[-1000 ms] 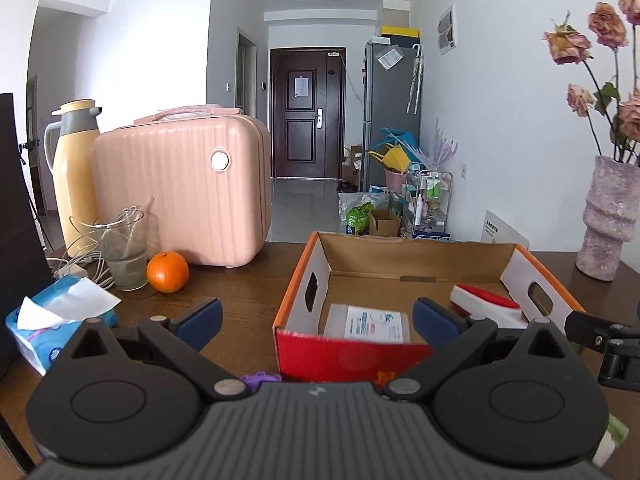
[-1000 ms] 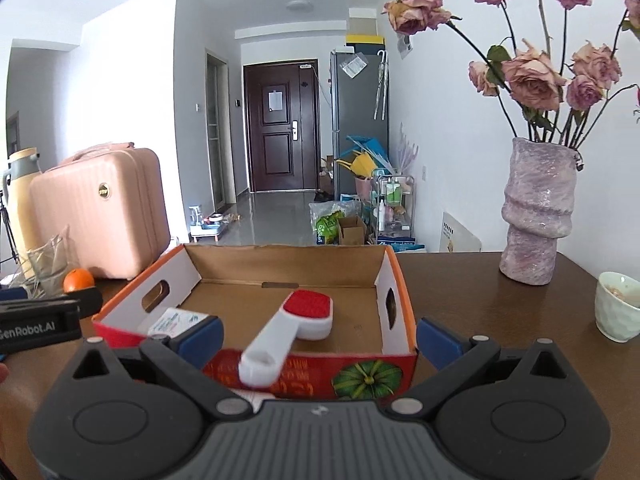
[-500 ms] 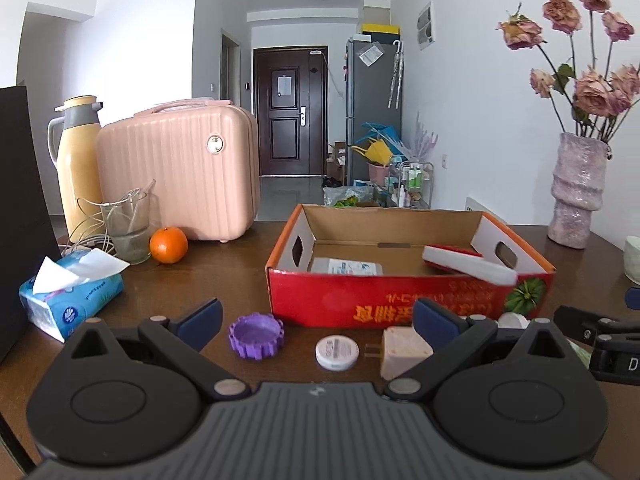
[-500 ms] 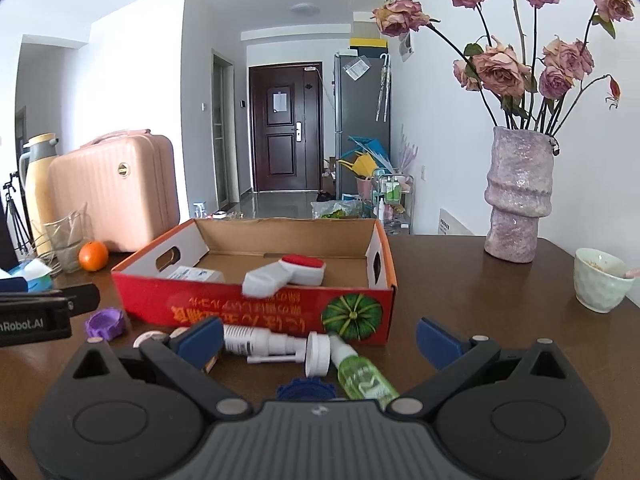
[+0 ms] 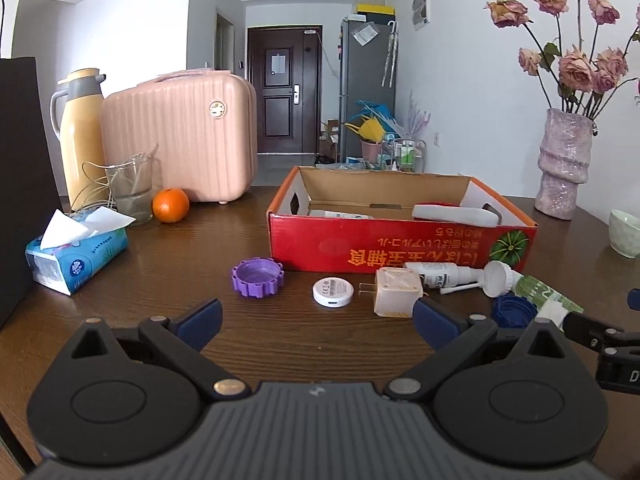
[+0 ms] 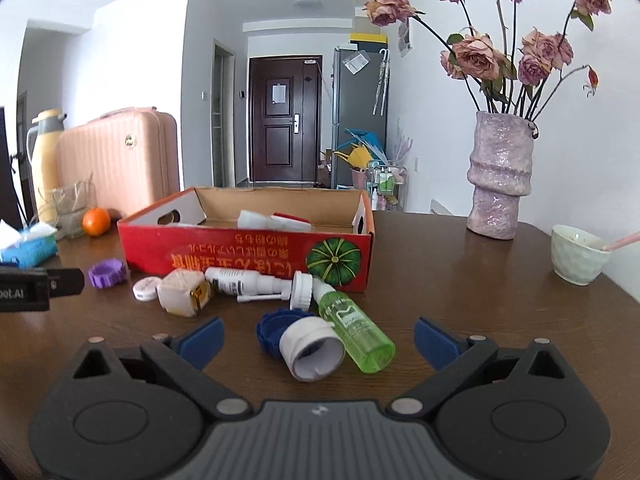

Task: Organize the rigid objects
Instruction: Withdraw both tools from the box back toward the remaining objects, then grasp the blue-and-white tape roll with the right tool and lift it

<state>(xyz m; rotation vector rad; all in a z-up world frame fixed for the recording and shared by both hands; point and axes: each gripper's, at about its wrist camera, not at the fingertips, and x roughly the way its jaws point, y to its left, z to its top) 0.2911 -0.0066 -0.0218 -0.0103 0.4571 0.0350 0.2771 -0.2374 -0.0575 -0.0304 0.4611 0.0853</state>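
Both tools are spread wide and carry nothing: left gripper [image 5: 316,320] and right gripper [image 6: 318,338] hover low over the table [image 6: 460,320], short of the clutter.

Judged step: pick the next loose item and drop it in the cardboard box [image 6: 248,256], which sits straight ahead of both tools, beyond the clutter. Two white items already lie inside it.

How to do it well, as I read it:
- Right tool: white cap [image 6: 312,350] lies on its side dead centre between the fingers, nearest target. It's round and will roll, so close across the diameter, not the rim edge.
- Green bottle [image 6: 354,330] touches the cap, just right of centre. Smooth clear plastic cylinder, slippery; grip mid-body, across the axis.
- Clear the box's near wall before releasing.

Shapes and materials, big to small:
- Box: matte corrugated card, red printed front, handle cut-outs in the end walls.
- Green bottle: as above.
- White spray bottle [image 6: 244,280]: lying flat ahead-left of the right tool, against the box front.
- Charger cube [image 5: 396,292]: beige hard plastic, prongs pointing left, just inside the left tool's right finger.
- Purple cap [image 5: 258,278]: ribbed, open side up, ahead-left of the left tool.
- Blue cap [image 6: 272,330]: ribbed, partly behind the white cap.
- White disc [image 5: 333,291]: flat, low, ahead of centre. Hardest grip; little height to pinch.
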